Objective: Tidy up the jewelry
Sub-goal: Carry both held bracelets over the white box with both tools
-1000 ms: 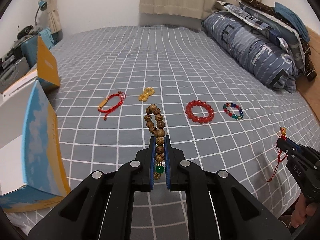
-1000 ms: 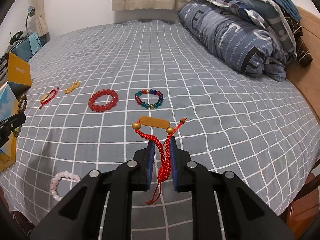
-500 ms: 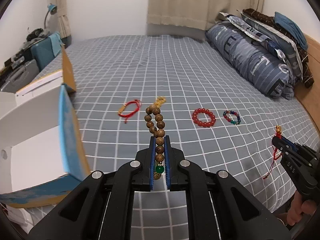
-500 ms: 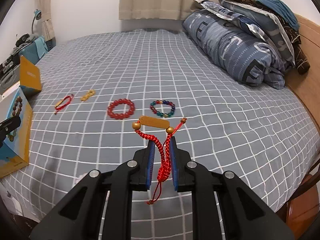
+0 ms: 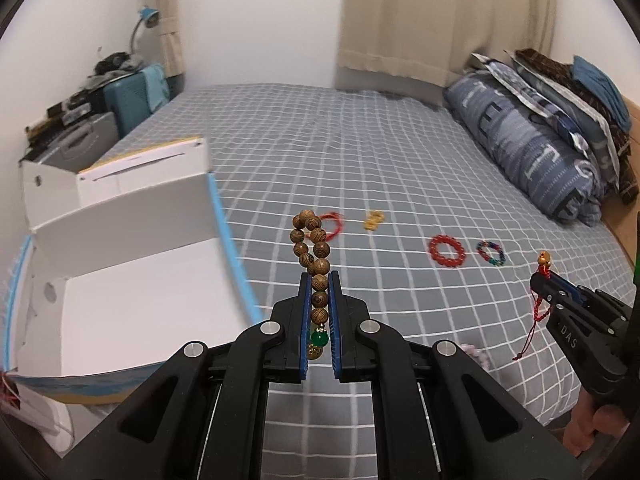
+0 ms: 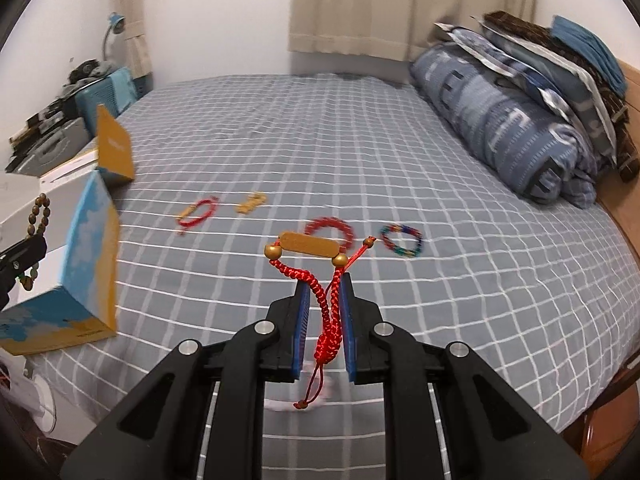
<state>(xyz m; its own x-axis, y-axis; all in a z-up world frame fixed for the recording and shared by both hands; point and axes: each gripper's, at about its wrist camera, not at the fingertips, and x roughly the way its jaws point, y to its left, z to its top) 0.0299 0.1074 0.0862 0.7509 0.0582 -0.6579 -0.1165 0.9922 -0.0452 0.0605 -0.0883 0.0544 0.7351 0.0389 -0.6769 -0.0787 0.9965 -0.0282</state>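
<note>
My left gripper (image 5: 319, 280) is shut on a wooden bead bracelet (image 5: 313, 248) with a green bead, held above the bed just right of the open white box (image 5: 120, 280). My right gripper (image 6: 325, 280) is shut on a red cord bracelet (image 6: 308, 245) with a gold plate, held above the bed. On the bed lie a red cord bracelet (image 6: 197, 213), a yellow bead piece (image 6: 251, 202), a red bead bracelet (image 6: 329, 229), a multicoloured bead bracelet (image 6: 401, 239) and a pink bead bracelet (image 5: 474, 352). The right gripper also shows in the left wrist view (image 5: 541, 284).
The box has blue and orange outer walls (image 6: 86, 264) and sits at the bed's left edge. A rolled blue duvet (image 6: 504, 120) and pillows lie along the right. Cases and a lamp (image 5: 146, 20) stand beyond the bed's left side.
Both grippers have pulled back and up with their bracelets. The left one has swung left, so the open box now fills its lower left view.
</note>
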